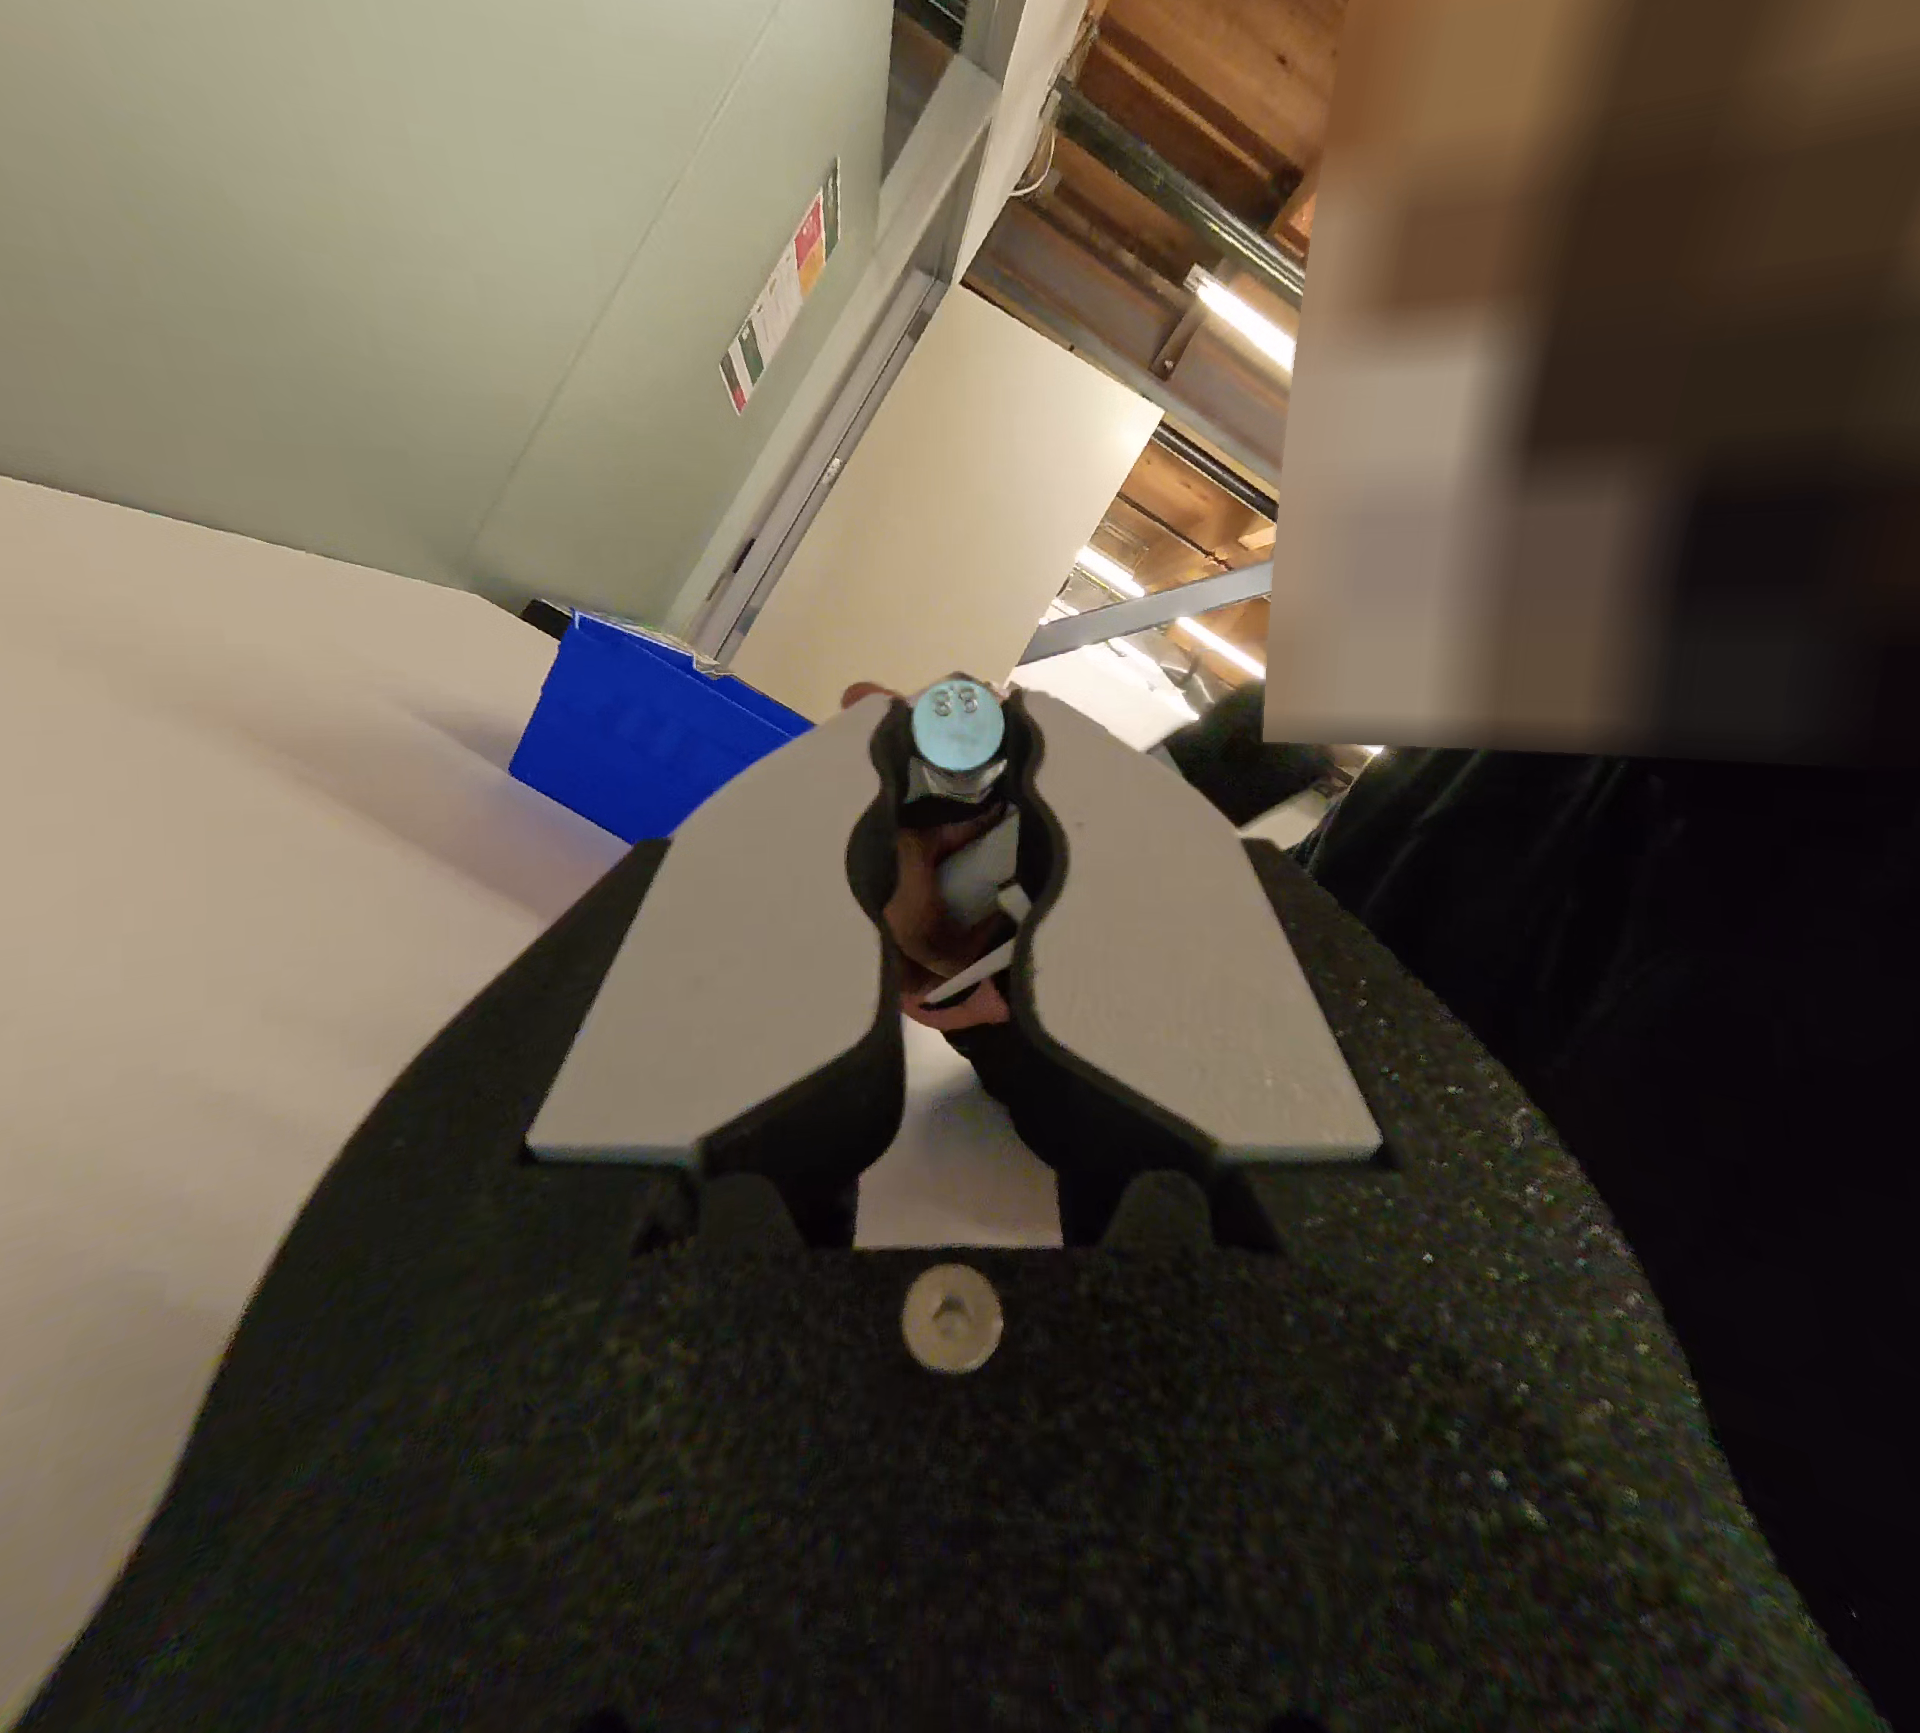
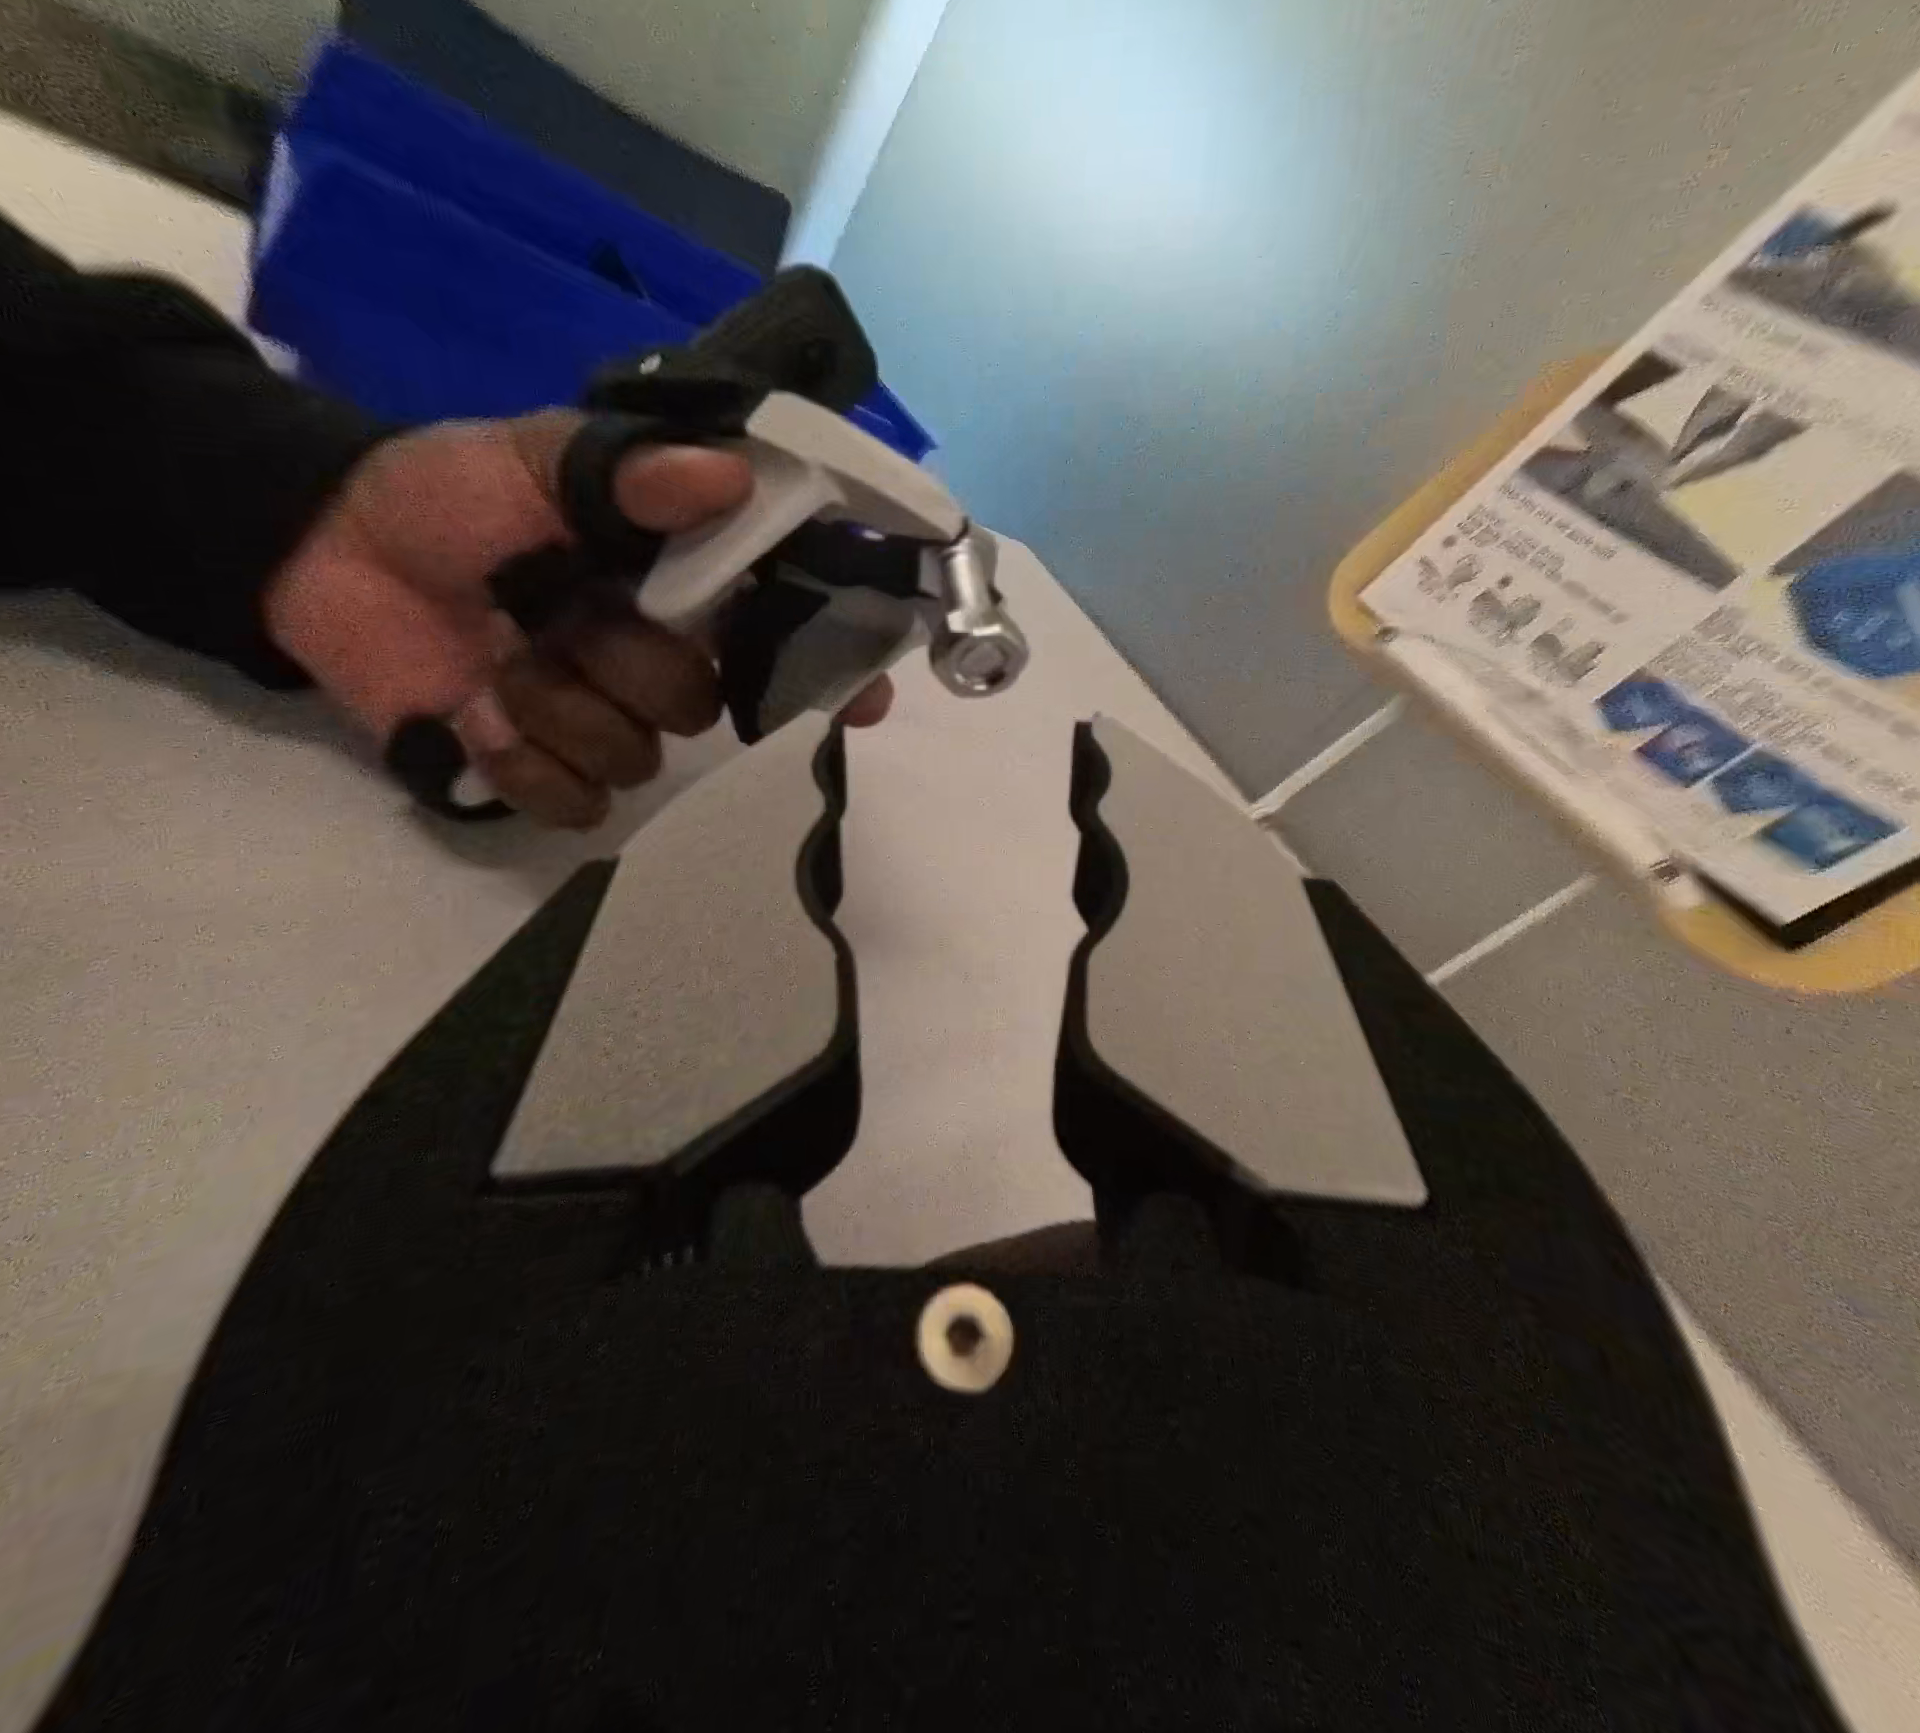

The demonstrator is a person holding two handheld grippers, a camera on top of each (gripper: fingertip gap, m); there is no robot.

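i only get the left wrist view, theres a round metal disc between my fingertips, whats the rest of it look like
Observer: From the right wrist view it is a silver bolt with a hex nut at its free end, and the left hand-held gripper clamps it by the other end.
Operator: where is the other gripper
Observer: The right hand-held gripper sits just below the bolt with its fingers apart and nothing between them.
Operator: anything off to its right
Observer: A printed instruction sheet lies on a round wooden stool, past the edge of the white table.
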